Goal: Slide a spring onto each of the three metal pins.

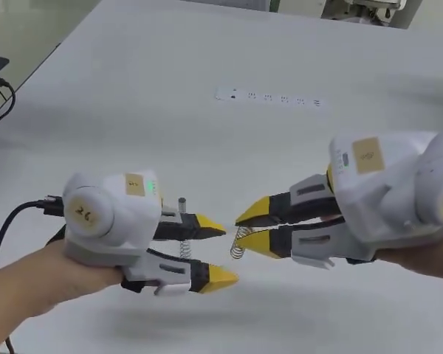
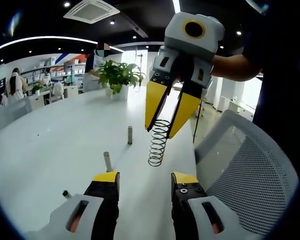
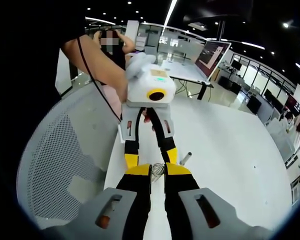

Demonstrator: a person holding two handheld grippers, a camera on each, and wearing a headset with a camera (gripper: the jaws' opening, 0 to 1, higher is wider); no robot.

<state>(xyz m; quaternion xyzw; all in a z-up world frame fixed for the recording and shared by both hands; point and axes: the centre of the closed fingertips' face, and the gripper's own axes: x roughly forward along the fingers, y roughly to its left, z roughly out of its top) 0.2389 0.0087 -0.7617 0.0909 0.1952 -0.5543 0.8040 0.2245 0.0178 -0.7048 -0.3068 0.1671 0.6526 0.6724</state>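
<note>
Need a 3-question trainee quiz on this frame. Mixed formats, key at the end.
1. True or false: the left tool has its jaws shut.
2. What does the right tool grip? A) the spring B) a cable C) a screw
3. Fill in: the bare pin near the left tool's tip stands on the white ___.

Key: 1 false, the jaws stand apart. 2 A. 3 table.

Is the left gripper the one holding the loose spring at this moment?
No, the spring hangs clamped in the right gripper, while the left gripper stands open with nothing between its jaws.
</note>
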